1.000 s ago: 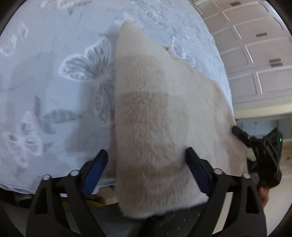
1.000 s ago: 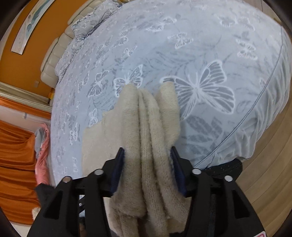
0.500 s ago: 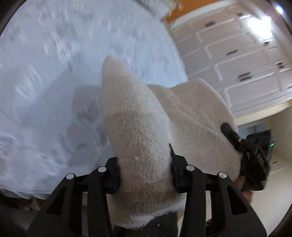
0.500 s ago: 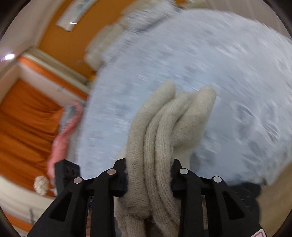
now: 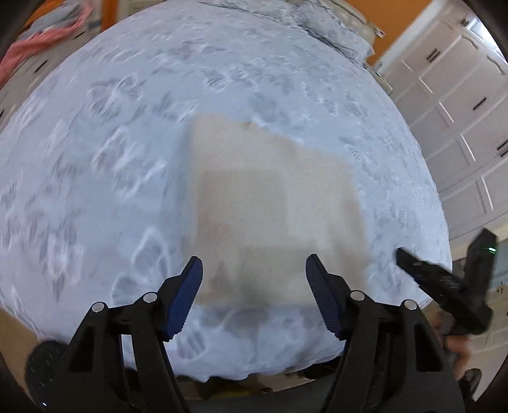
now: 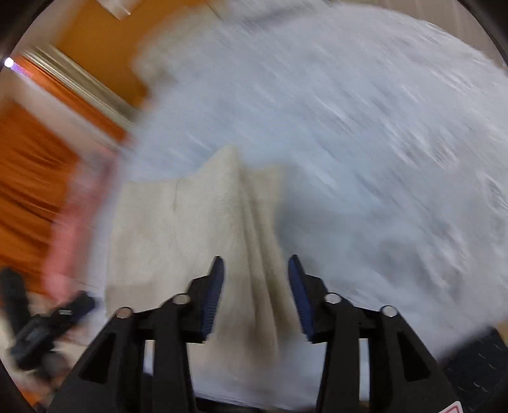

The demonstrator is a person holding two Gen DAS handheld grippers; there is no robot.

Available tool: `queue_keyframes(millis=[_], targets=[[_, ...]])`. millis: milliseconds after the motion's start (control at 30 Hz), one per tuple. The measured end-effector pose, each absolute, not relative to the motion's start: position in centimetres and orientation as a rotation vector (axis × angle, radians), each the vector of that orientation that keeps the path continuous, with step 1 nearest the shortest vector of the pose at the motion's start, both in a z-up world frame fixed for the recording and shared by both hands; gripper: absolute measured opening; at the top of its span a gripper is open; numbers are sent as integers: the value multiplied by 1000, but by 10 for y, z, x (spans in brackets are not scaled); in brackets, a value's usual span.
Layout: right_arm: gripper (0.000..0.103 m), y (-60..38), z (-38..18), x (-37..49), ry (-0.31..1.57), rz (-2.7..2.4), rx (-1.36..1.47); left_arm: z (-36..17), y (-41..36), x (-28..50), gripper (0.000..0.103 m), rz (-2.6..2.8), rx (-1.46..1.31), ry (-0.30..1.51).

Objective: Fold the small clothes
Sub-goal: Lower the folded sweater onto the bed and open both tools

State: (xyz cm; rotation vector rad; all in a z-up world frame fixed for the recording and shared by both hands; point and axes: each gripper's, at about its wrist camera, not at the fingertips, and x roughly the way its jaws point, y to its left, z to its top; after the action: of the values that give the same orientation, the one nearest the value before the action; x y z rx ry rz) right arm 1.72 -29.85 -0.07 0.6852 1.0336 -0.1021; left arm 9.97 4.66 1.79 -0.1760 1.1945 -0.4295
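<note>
Your garment (image 5: 273, 203) lies flat on the bed (image 5: 95, 159), near the bed's front edge. Your left gripper (image 5: 254, 292) sits just in front of the garment's near edge, jaws apart with nothing between them. Your right gripper (image 6: 255, 295) is off the garment's right side, jaws apart, a raised ridge of the garment running ahead of them. Pillows (image 5: 333, 28) at the far end of the bed; wardrobe (image 5: 460, 111) to its right.

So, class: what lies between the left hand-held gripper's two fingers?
In the left wrist view, the beige knit garment on the butterfly bedspread, ungripped.
</note>
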Motion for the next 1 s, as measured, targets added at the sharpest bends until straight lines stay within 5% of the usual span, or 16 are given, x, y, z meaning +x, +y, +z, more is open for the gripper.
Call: queue_keyframes(millis=[133,300,333,400,433,633,800,1000], targets=[[56,-279,10,1,999,-33,634,18,48,81,73,-411,-165,1147],[56,-259,-26,26,1124,12,608,-4,23,80,73,-368,-55,1170],[56,-255,-38,32,1157,15,614,-9,19,78,73,-348,-9,1171],[17,-249,-46,39,1200,23,599,-22,16,72,73,-315,65,1164],[11,-251,-44,41,1192,33,609,-26,15,71,73,-300,104,1158],[10,-266,4,33,1026,21,540,-51,20,81,75,-228,211,1169],[10,-263,-81,44,1236,-114,434,-75,27,97,75,-145,180,1248],[26,-232,-15,22,1078,-176,241,-37,24,59,75,-180,149,1143]])
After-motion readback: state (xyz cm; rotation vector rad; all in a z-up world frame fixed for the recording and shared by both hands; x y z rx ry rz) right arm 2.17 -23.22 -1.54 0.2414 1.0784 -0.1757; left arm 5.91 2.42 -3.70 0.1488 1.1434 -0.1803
